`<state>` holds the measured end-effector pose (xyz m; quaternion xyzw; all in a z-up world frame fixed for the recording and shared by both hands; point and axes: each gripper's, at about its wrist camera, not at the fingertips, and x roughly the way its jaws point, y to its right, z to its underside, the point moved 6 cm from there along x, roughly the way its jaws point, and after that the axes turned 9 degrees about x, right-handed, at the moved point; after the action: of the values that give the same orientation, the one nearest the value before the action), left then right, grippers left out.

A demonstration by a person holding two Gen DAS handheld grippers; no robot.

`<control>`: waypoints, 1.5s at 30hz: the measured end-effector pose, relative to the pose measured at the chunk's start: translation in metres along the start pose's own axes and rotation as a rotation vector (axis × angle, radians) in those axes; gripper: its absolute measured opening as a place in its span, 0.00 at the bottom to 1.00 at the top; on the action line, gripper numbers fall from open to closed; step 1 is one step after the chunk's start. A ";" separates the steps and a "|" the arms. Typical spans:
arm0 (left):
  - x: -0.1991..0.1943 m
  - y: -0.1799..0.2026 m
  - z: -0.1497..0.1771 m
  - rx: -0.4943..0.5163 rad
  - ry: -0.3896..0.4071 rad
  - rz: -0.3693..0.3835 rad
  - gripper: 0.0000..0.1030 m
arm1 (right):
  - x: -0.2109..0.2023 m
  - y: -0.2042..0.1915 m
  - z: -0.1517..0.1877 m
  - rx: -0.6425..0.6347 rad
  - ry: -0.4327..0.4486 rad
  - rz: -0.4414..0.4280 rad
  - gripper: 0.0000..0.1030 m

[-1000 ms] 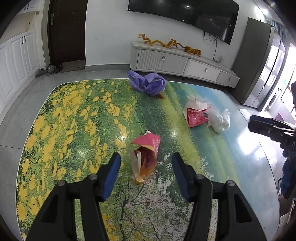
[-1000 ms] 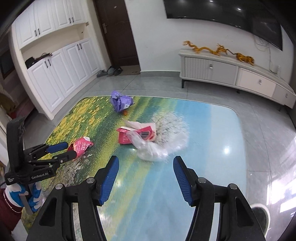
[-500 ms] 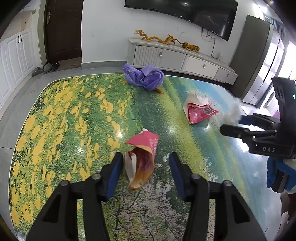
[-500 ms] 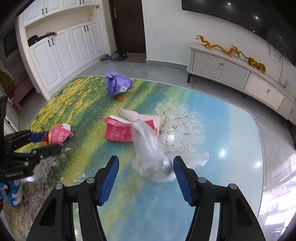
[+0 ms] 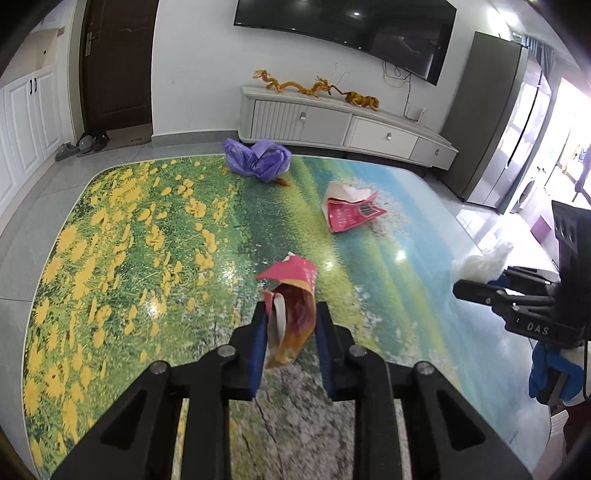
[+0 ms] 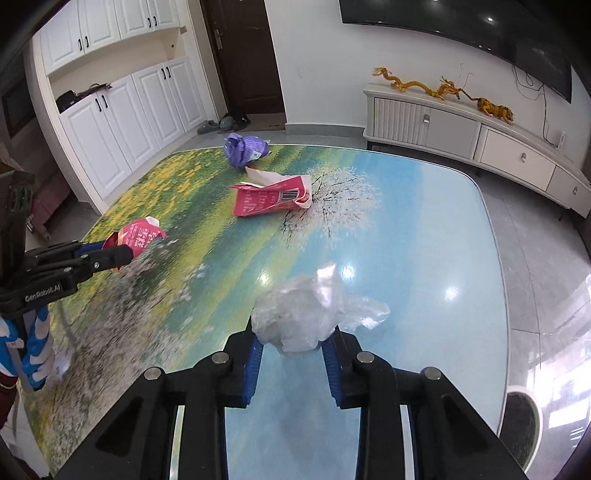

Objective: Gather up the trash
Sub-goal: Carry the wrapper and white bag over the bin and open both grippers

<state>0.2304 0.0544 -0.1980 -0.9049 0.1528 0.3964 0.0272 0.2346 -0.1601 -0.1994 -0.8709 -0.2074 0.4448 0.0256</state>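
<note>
now both tools have just been closing: left tool (image 5: 290, 332) pinches the pink wrapper (image 5: 291, 295) at centre frame, right tool (image 6: 291, 350) pinches the clear bag (image 6: 303, 314) — two pieces secured, ready to lift.

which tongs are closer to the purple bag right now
Left, narrowly. The left tongs, clamping the red wrapper, sit slightly nearer the purple bag than the right tongs gripping clear plastic.

TV (image 5: 347, 26) cut off, fridge (image 5: 495, 122) partly cropped

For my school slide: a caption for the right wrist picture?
Right gripper squeezes a clear bag above the table.
</note>
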 end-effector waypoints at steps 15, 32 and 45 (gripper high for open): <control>-0.059 0.076 0.006 0.083 0.057 0.072 0.22 | -0.129 0.052 0.043 0.130 0.168 0.047 0.27; -0.007 0.276 -0.041 0.309 -0.026 0.313 0.22 | -0.182 0.222 0.132 0.473 0.200 0.167 0.28; 0.071 0.424 -0.064 0.442 -0.112 0.423 0.23 | -0.152 0.293 0.154 0.585 0.119 0.197 0.30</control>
<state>0.1943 -0.3783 -0.1754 -0.8021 0.4184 0.3995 0.1485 0.1337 -0.5077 -0.2435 -0.8670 0.0166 0.4343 0.2437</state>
